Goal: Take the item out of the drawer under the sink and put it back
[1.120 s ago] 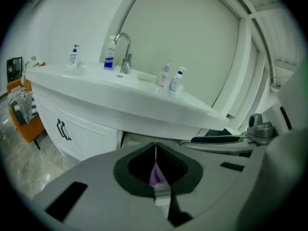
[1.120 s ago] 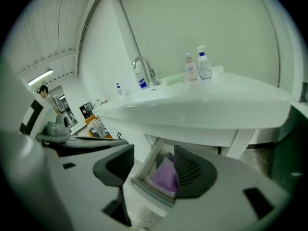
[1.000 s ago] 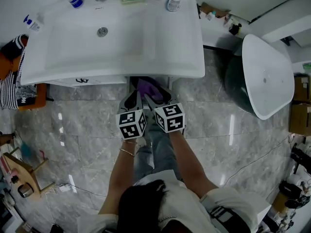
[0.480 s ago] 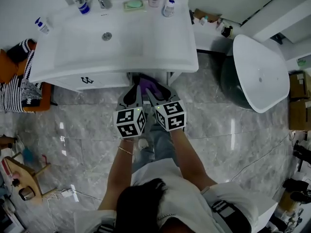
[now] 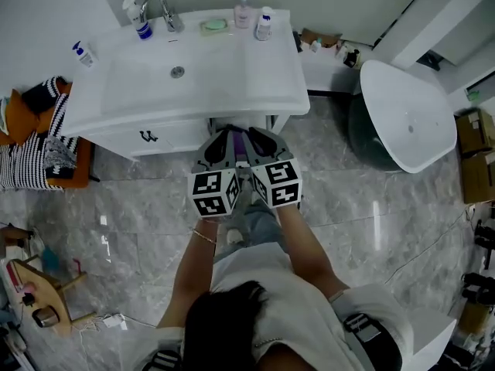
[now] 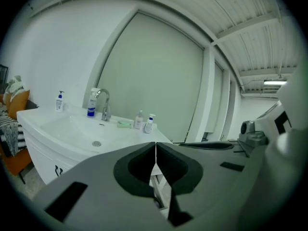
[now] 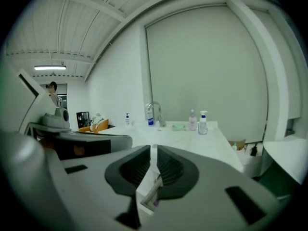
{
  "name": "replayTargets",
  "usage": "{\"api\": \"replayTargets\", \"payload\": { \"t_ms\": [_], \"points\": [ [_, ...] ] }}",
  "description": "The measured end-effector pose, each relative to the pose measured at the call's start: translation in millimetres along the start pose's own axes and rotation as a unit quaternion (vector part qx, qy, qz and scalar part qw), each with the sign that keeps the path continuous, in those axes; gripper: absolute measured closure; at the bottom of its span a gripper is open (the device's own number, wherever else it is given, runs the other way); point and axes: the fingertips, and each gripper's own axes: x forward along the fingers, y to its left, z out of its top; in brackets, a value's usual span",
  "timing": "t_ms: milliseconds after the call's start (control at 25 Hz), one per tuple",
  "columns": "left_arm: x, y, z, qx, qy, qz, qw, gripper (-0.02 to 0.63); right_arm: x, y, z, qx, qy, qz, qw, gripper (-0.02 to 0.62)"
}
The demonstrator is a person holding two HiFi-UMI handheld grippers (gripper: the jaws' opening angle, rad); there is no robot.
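Under the white sink (image 5: 116,103) the drawer (image 5: 232,124) stands open. A purple item (image 5: 241,147) shows in it, mostly hidden by the two grippers held side by side above it. My left gripper (image 5: 227,139) is shut, and its pads meet with nothing between them (image 6: 155,153). My right gripper (image 5: 255,137) has just been closing. Only a thin slit is left at its tips (image 7: 154,153), and nothing shows between the pads. Below that slit a pale strip with a purple end (image 7: 152,192) is visible. I cannot tell whether it is held or lies underneath.
On the sink top stand a faucet (image 5: 166,10), a soap dish (image 5: 214,25) and several bottles (image 5: 263,23). A white oval tub (image 5: 406,114) stands to the right. At the left is an orange seat with striped cloth (image 5: 39,145). The floor is grey marble tile.
Both grippers have risen and come out from under the sink's front edge. Less of the purple item shows between them than before. The sink looks smaller and farther off.
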Motion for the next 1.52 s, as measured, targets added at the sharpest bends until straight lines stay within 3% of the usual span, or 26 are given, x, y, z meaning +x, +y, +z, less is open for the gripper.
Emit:
{"api": "replayTargets", "payload": {
  "t_ms": [280, 880, 1040, 1520],
  "points": [
    [-17.6, -13.0, -1.8, -0.001, -0.006, -0.008, 0.9999, 0.598, -19.7, 11.8, 2.7, -0.007, -0.013, -0.012, 1.000, 0.577],
    [-20.2, -7.7, -9.4, 0.015, 0.005, 0.003, 0.9999, 0.603, -20.4, 16.9, 0.9, -0.014, -0.011, -0.010, 1.000, 0.580],
    [-17.8, -9.9, -9.0, 0.000, -0.004, -0.010, 0.9999, 0.601, -18.2, 15.9, -0.4, -0.015, -0.011, -0.007, 1.000, 0.580],
    [-1.3, -1.8, -27.4, -0.017, 0.021, 0.009, 0.9996, 0.601, -4.3, 6.8, -19.3, -0.004, 0.021, 0.010, 1.000, 0.580]
  ]
}}
